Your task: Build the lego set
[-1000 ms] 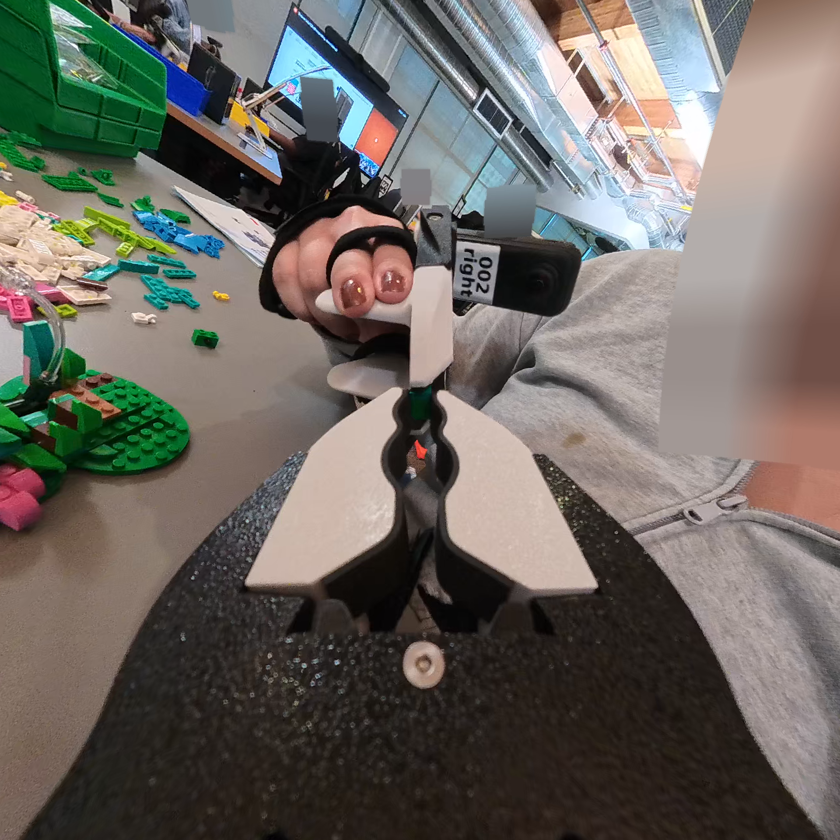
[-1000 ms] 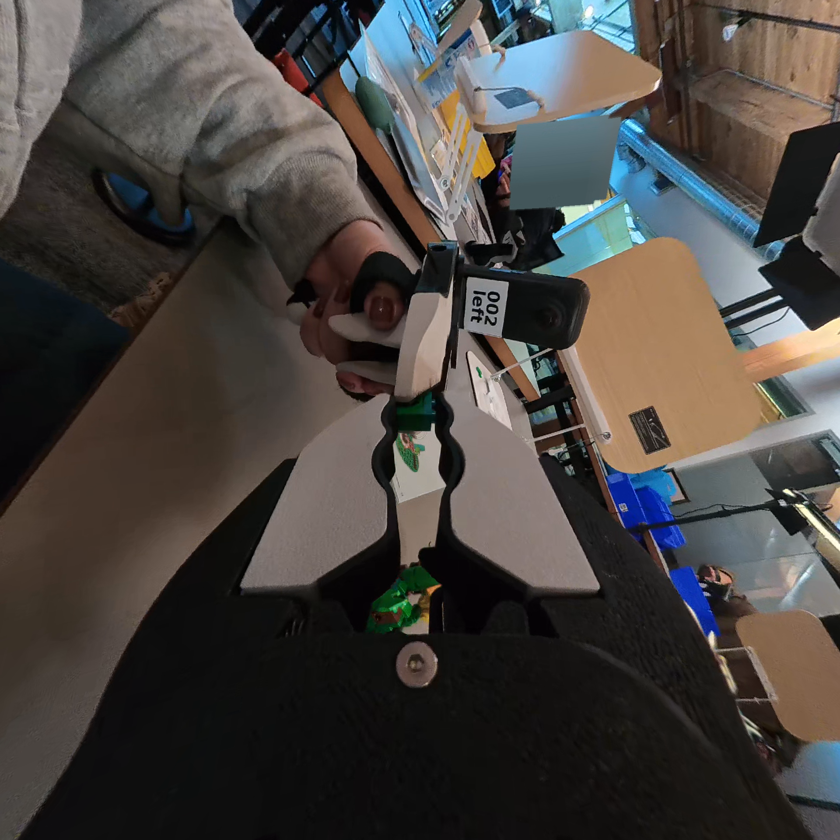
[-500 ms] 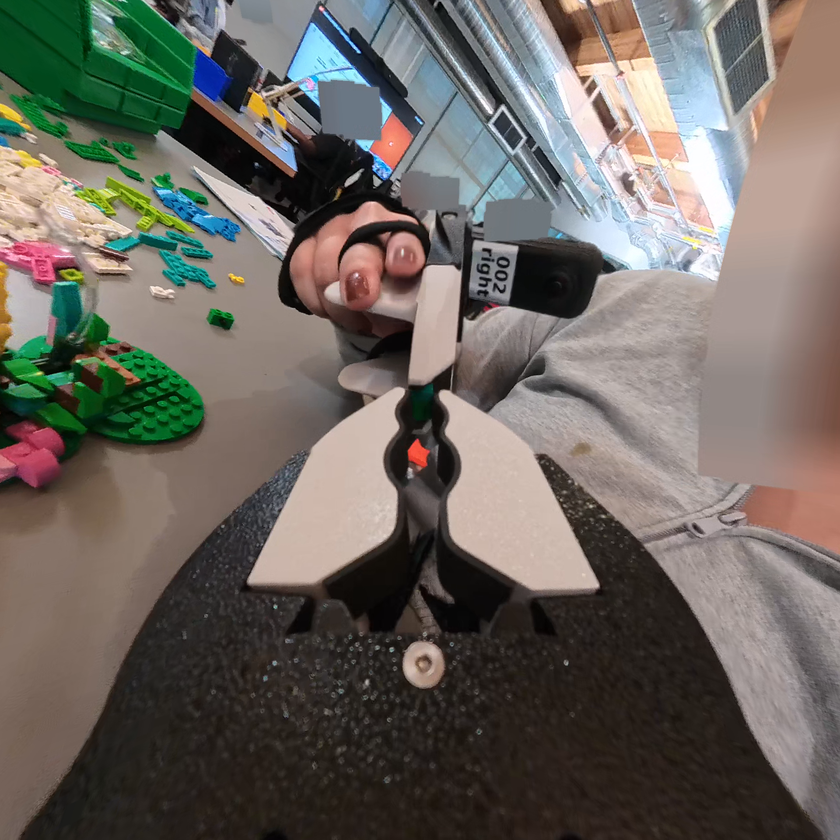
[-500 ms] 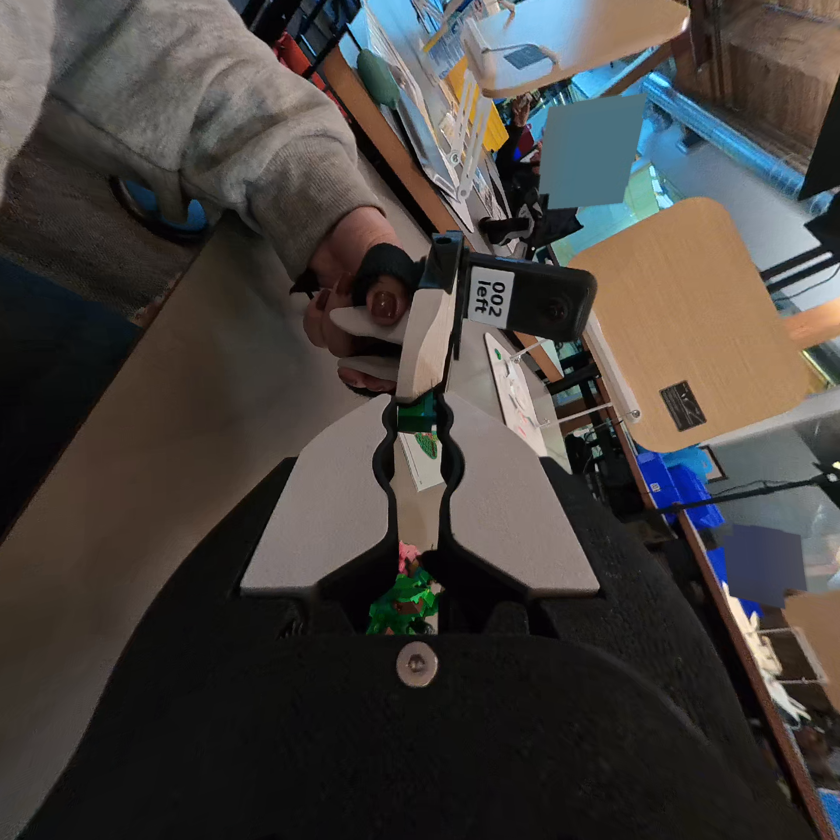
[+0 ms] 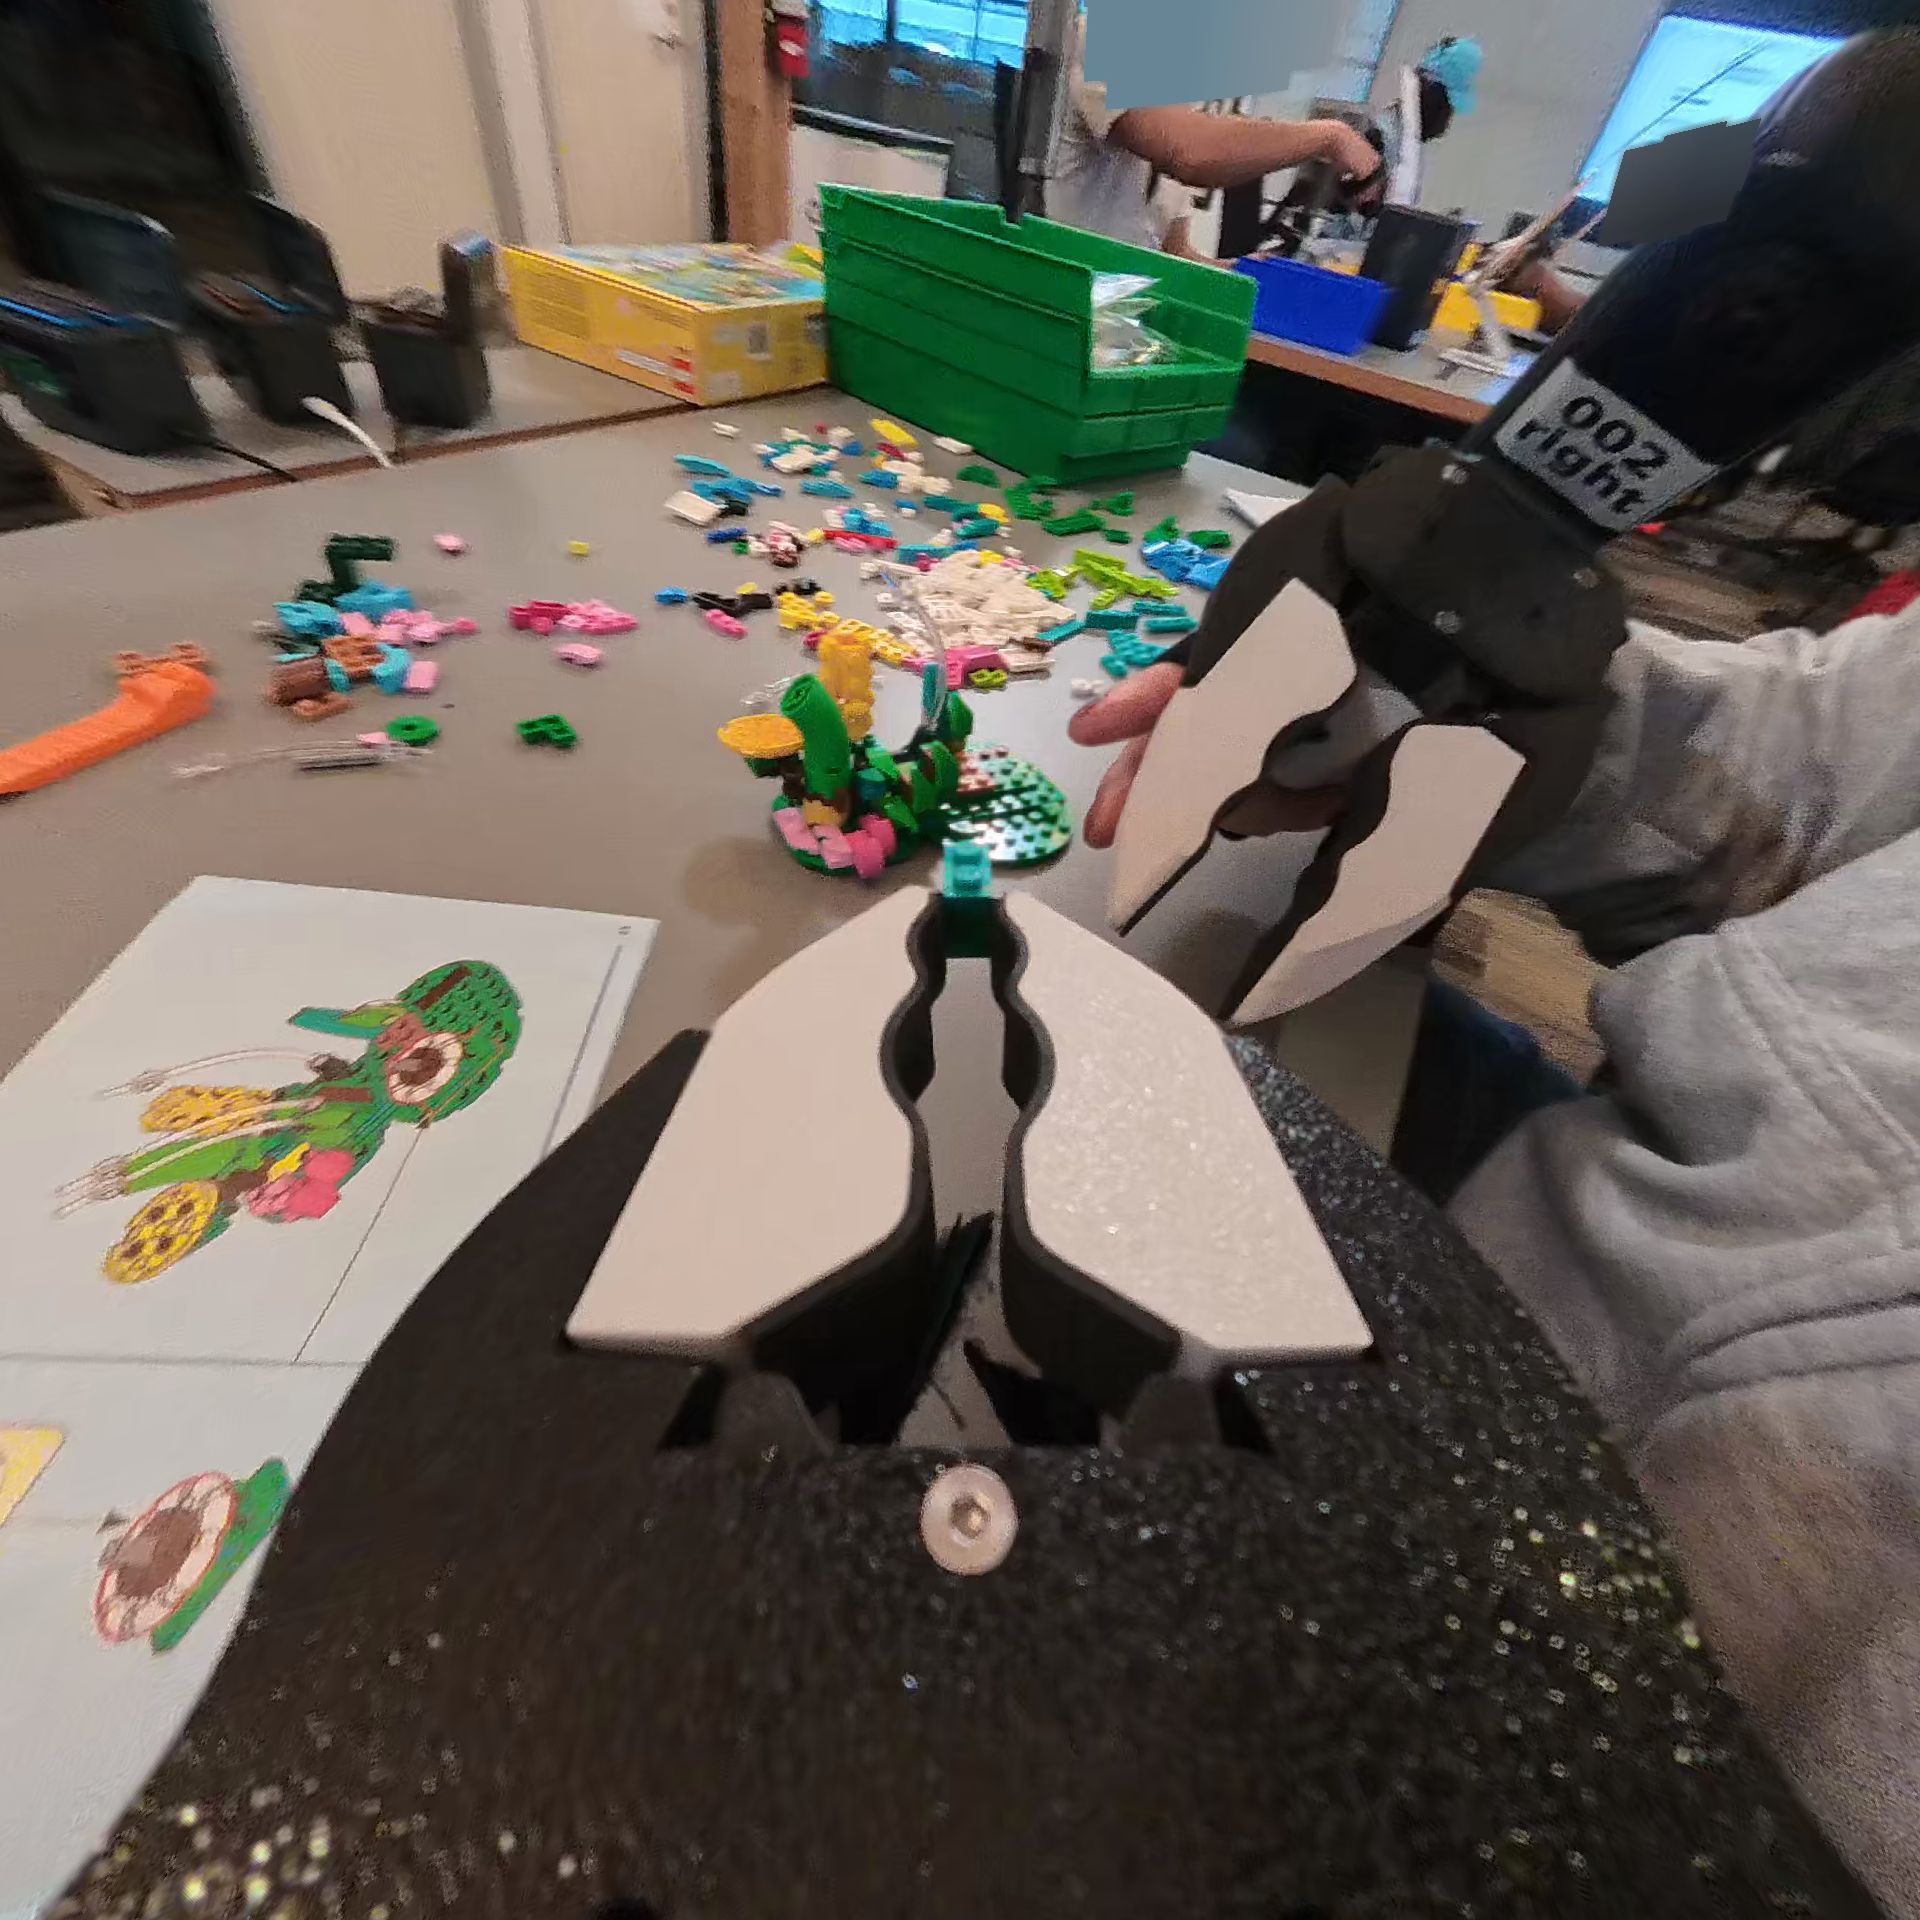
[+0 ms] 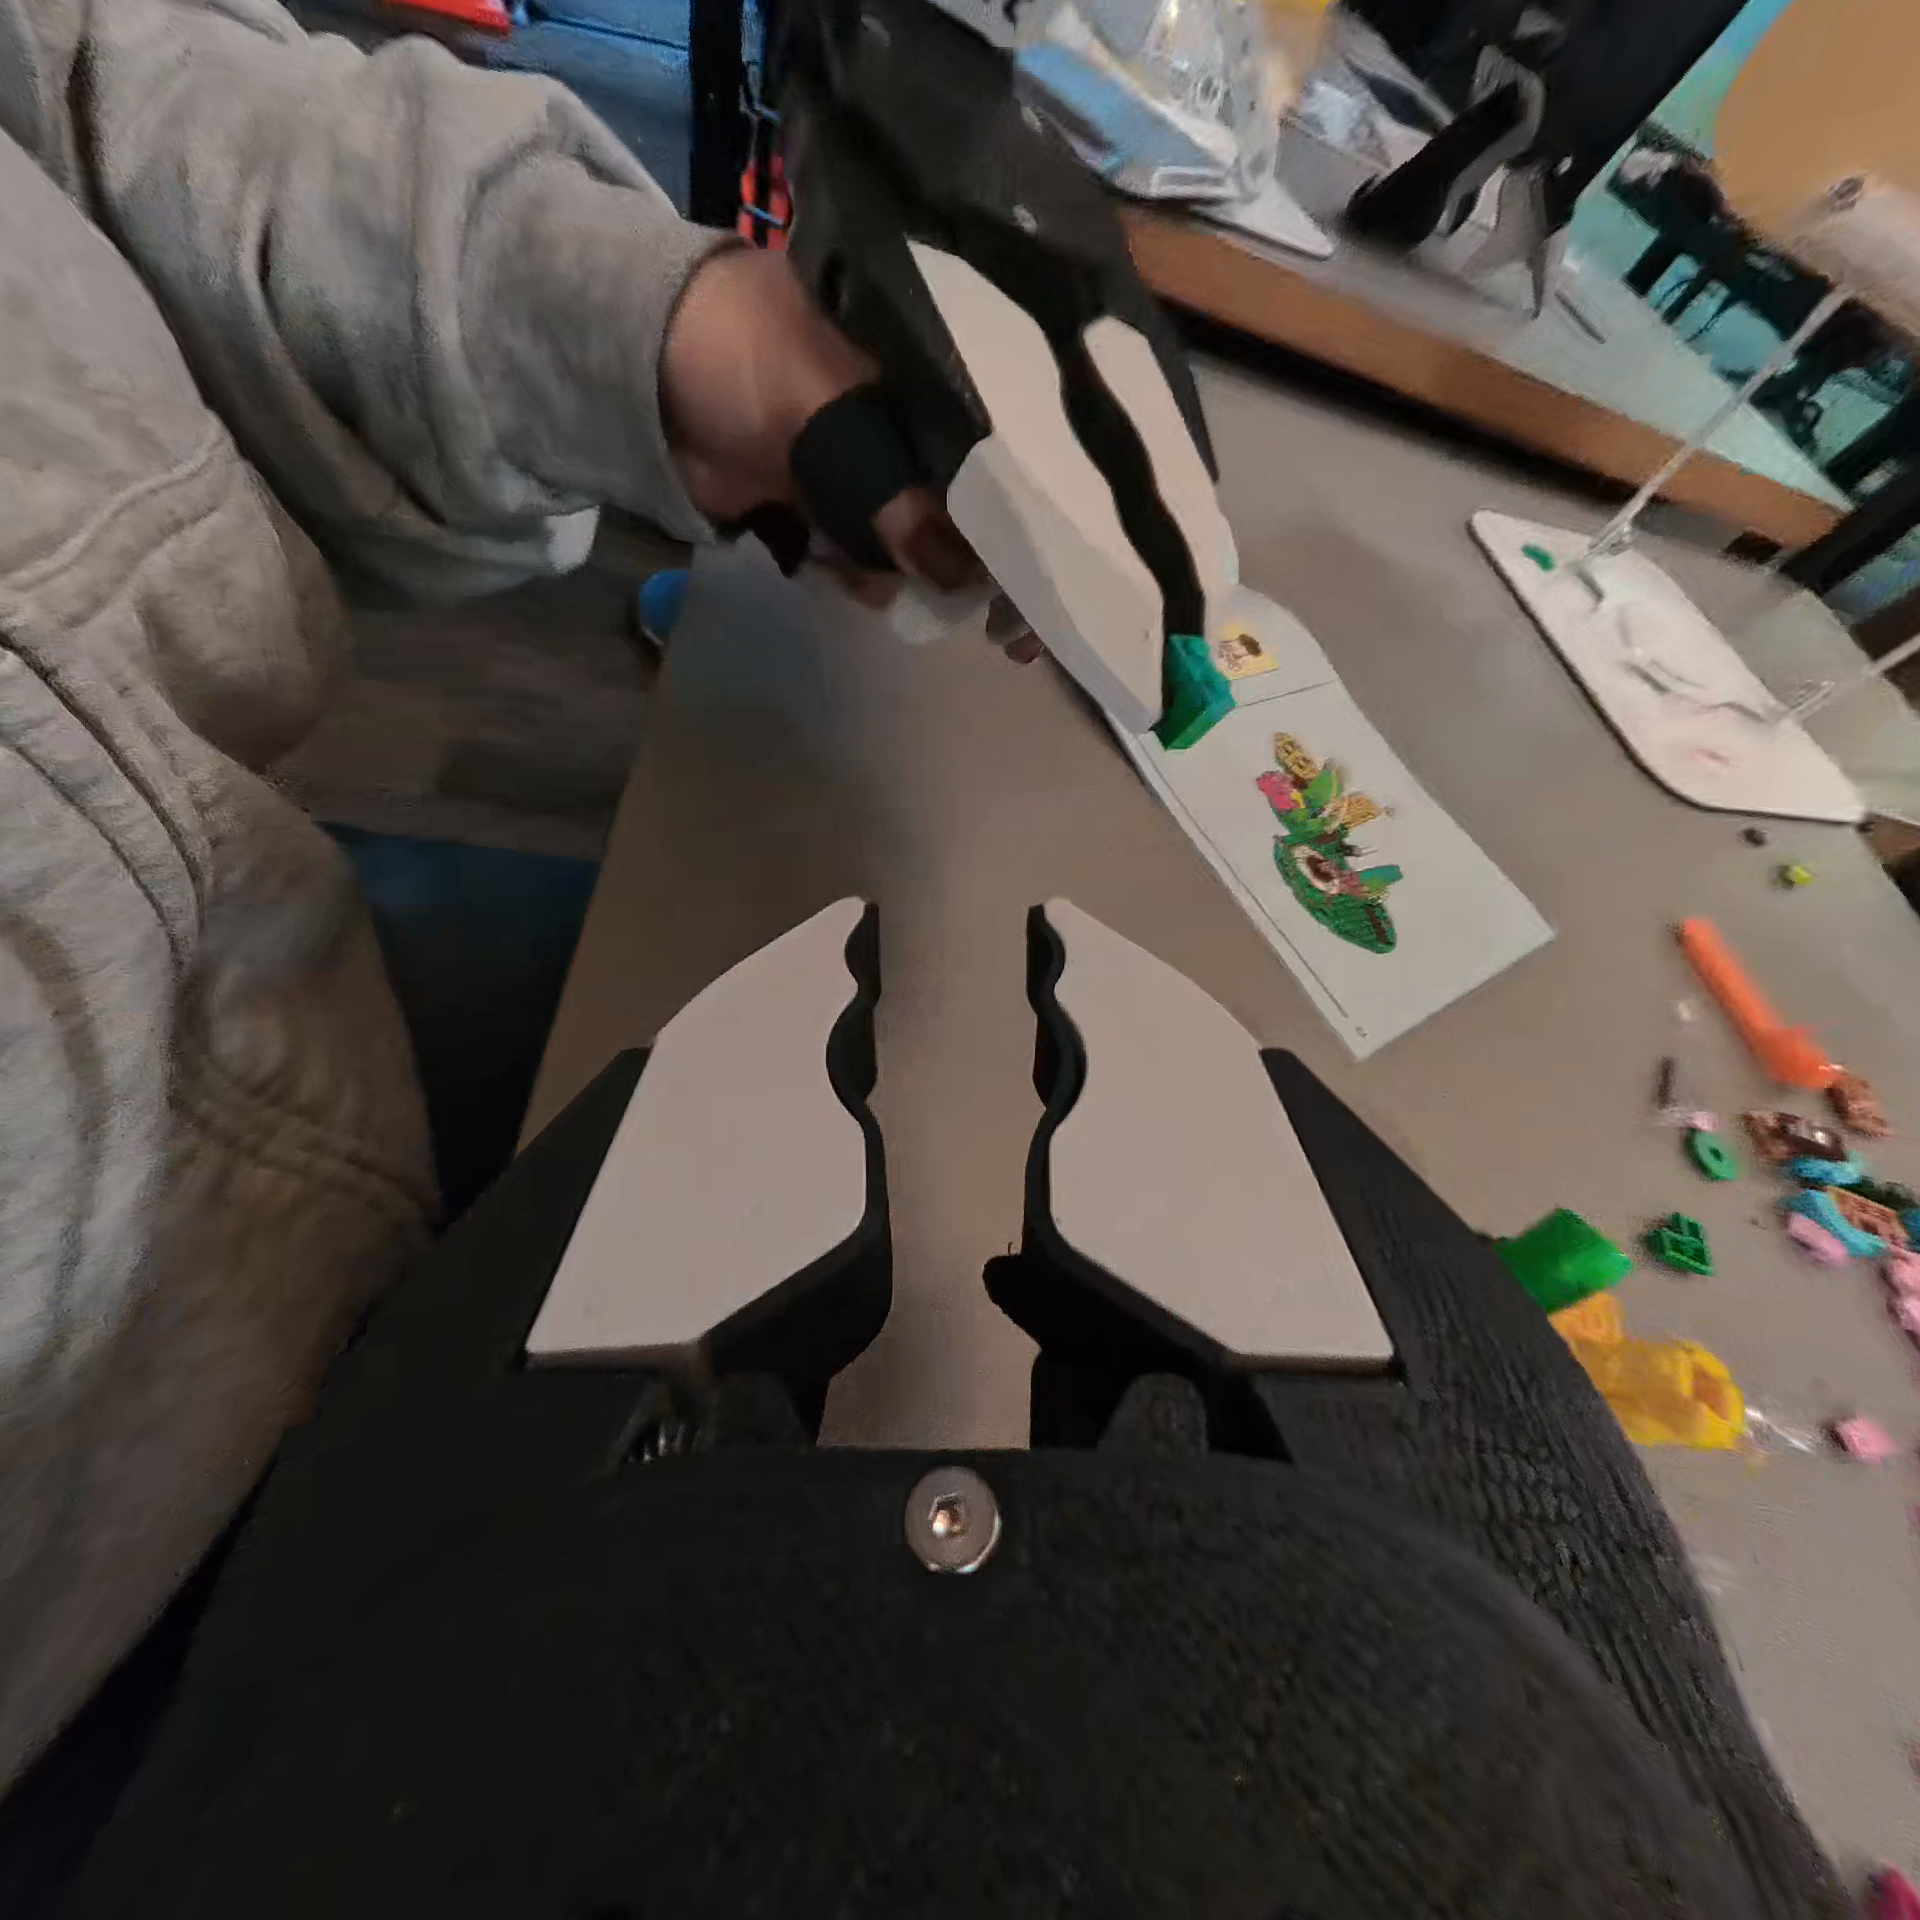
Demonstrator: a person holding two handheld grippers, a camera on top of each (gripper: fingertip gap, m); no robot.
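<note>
**Green brick pinched in the left gripper, right gripper empty**

Green and teal plastic marks the centre of the scene: the left gripper (image 5: 966, 902) pinches a small green brick (image 5: 966, 899) at the very tips of its fingers, with the brick's teal studded end poking out past them. Both pads press on its sides, and the jaws stand only a brick's width apart. The brick hangs above the grey table (image 5: 540, 821), just short of a partly built brick model (image 5: 894, 774) on a round green studded base.

The right gripper (image 6: 951, 914) has its jaws spread, with bare table showing through the gap. It holds nothing and touches nothing. It hovers near the table edge, beside the left gripper.

An open instruction booklet (image 5: 312, 1122) lies to the left, and loose bricks (image 5: 935, 561) are scattered farther back in front of a green bin (image 5: 997, 322). An orange tool (image 5: 99, 727) lies at the far left.

The likely risk is the shallow hold. With so little of the brick between the pads, it could twist or pop free if pressed down at an angle. The model is also unsupported, so a push might slide it across the table.
</note>
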